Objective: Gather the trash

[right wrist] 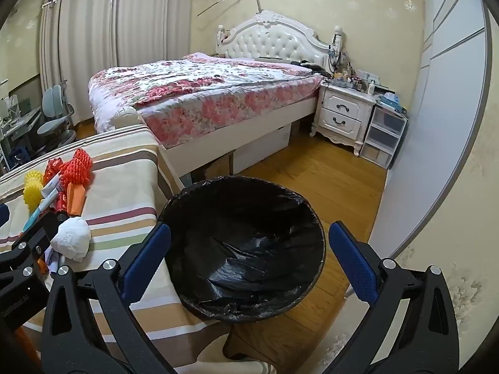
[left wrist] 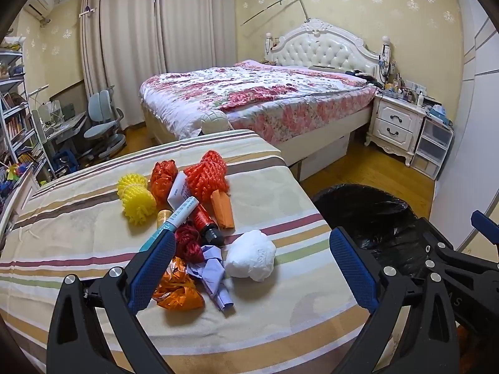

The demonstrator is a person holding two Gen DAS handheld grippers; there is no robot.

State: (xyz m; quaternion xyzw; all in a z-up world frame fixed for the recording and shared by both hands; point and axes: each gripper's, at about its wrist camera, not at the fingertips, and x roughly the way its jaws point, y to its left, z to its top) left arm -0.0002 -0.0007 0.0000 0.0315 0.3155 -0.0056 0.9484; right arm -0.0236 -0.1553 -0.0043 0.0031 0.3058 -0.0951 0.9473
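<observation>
Striped tablecloth [left wrist: 78, 227], tube [left wrist: 177, 215] lettering unreadable

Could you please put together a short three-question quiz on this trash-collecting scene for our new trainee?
1. True or false: the left tongs are clamped on the white crumpled wad.
2. Where does the bin with the black liner stand? A) on the bed B) on the wooden floor beside the striped table C) on the nightstand
3. Fill in: the two spiky balls at the far left of the trash pile are ____ in colour.

Key
1. False: both the left and right tongs stand wide open, holding nothing.
2. B
3. Yellow
</observation>
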